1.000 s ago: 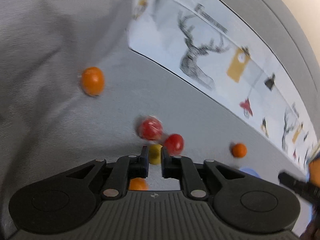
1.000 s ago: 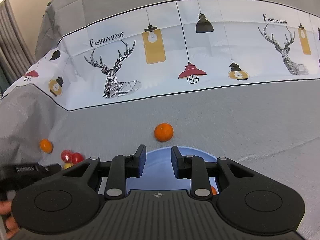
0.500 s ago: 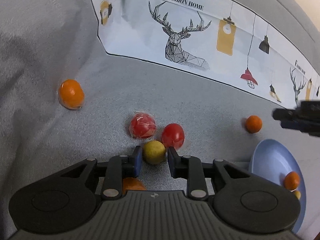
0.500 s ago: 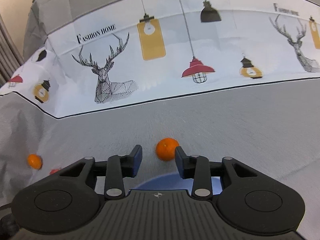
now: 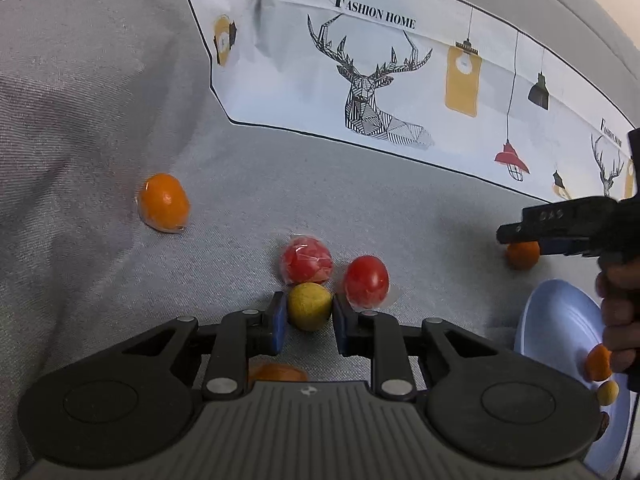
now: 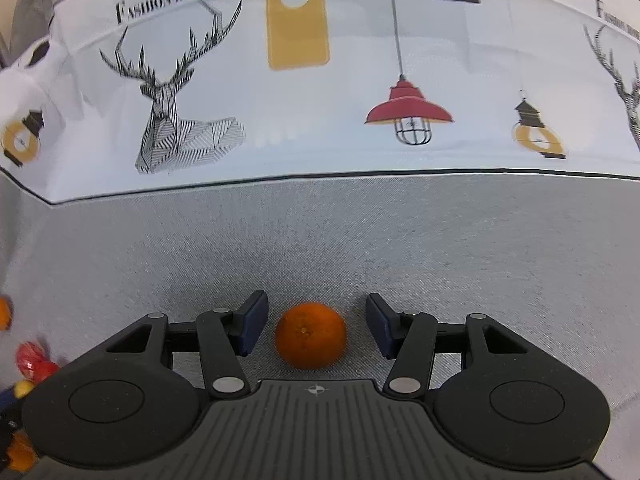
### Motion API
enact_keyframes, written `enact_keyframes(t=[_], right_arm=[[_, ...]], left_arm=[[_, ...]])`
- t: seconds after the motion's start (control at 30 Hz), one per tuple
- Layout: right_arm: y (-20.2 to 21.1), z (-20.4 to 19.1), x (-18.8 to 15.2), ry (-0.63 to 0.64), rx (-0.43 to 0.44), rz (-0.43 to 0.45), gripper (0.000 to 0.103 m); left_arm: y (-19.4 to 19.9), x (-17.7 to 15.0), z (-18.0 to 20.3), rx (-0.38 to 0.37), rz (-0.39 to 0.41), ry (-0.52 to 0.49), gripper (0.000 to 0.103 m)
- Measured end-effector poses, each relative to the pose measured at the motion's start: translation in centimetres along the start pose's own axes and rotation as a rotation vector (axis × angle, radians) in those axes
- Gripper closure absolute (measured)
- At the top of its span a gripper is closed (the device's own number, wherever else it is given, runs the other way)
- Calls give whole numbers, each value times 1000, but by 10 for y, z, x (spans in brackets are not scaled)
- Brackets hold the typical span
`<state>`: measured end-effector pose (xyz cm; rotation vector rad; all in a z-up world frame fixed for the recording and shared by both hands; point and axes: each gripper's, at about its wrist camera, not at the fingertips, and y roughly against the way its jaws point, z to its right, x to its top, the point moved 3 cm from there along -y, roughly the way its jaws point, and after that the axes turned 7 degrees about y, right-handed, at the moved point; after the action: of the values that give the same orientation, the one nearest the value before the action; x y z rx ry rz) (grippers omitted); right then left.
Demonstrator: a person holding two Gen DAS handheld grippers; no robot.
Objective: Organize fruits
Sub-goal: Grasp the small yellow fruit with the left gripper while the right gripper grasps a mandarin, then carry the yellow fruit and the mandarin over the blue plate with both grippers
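A grey woven cloth (image 5: 400, 200) covers the whole work surface, rumpled into soft folds at the left of the left wrist view, and a white printed band (image 6: 340, 112) crosses its far side with line-drawn deer heads, hanging lamps, yellow tags and the words "FASHION HOME"; a strip of pale wall shows at the top right corner of that view. The left gripper (image 5: 308, 316) points down at the cloth with a yellow ball-shaped fruit (image 5: 310, 306) between its blue pads; its jaws have just been narrowing and stand close on both sides of the fruit, though I cannot tell whether they press it. Just beyond lie a red fruit in crinkled wrap (image 5: 306, 261) and a smooth red tomato (image 5: 366, 281), its long axis roughly upright in the picture, tipped slightly left. A wrapped orange fruit (image 5: 164, 208) lies well apart to the left, leaning left of upright. The right gripper (image 6: 314, 326) has just been opening, and its spread jaws stand clear on either side of a small orange (image 6: 310, 340), round, its stem dimple facing the camera. A light blue plate (image 5: 560, 332) at the right holds an orange fruit (image 5: 598, 362) and a small yellow one (image 5: 608, 392).
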<state>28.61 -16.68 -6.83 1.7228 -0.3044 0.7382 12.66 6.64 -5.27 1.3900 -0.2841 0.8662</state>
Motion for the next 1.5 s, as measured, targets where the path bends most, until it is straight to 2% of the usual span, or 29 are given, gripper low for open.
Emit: enact_keyframes(t=[0.13, 0.2, 0.3, 0.47, 0.53, 0.6, 0.7, 0.8, 0.83, 0.9, 1.03, 1.27, 1.5], right_arm=[[-4, -7, 0, 59, -23, 11, 47], [-4, -8, 1, 81, -42, 14, 59], [-2, -5, 2, 63, -24, 22, 70], [5, -3, 4, 54, -31, 40, 70], [8, -2, 5, 63, -52, 59, 66], [5, -1, 4, 68, -67, 48, 47], [-3, -1, 0, 71, -57, 13, 44], [-4, -6, -1, 97, -68, 20, 44], [-3, -8, -2, 106, -65, 21, 45], [-1, -11, -2, 123, -50, 33, 69], [3, -13, -1, 123, -16, 44, 70], [52, -20, 5, 38, 100, 182, 70], [143, -47, -9, 11, 173, 269, 70]], left_arm=[[1, 0, 0, 2, 6, -1, 77], [1, -1, 1, 3, 7, -6, 77], [3, -2, 2, 5, 17, -16, 77], [3, -3, 1, 7, 14, -13, 77], [3, -3, 1, 7, 13, -9, 77], [2, -2, 1, 6, 11, -8, 77], [2, -2, 1, 7, 8, -12, 77], [2, -2, 0, 6, 7, -8, 77], [2, -2, 0, 6, 7, -7, 77], [2, -2, 1, 5, 10, -5, 77], [3, -2, 0, 6, 16, -6, 77], [15, -2, 0, -1, 42, -5, 77], [41, -3, 4, -42, 87, 0, 77]])
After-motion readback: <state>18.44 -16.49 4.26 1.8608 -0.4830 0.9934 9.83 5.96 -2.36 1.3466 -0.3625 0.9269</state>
